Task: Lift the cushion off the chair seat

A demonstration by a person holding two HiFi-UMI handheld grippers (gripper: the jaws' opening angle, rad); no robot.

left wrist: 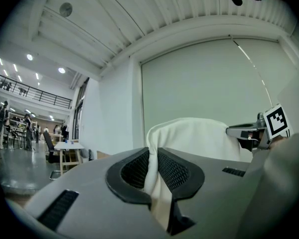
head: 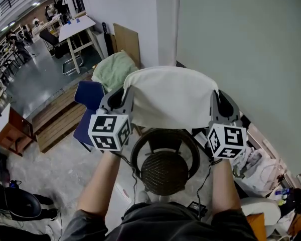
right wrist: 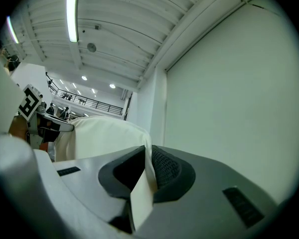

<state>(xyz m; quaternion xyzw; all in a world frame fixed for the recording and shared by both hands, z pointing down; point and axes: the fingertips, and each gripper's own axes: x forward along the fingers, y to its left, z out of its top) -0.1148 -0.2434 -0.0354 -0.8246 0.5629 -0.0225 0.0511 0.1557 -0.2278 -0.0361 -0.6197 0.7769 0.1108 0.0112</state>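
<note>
The cream-white cushion [head: 171,97] hangs in the air between my two grippers, well above the round black chair seat [head: 164,170]. My left gripper [head: 126,98] is shut on the cushion's left edge. My right gripper [head: 215,100] is shut on its right edge. In the left gripper view the white fabric [left wrist: 154,183] is pinched between the black ribbed pads, and the cushion [left wrist: 194,138] rises beyond them. The right gripper view shows the same: a fold of the cushion [right wrist: 144,183] caught between the pads, the rest of it [right wrist: 102,136] spreading left.
A pale wall [head: 241,44] stands straight ahead. A blue chair [head: 88,109] and a green cushion [head: 113,69] lie to the left, with wooden pallets [head: 57,122] beyond. Bags and clutter [head: 263,169] sit on the floor at the right. A black chair base [head: 17,202] is at lower left.
</note>
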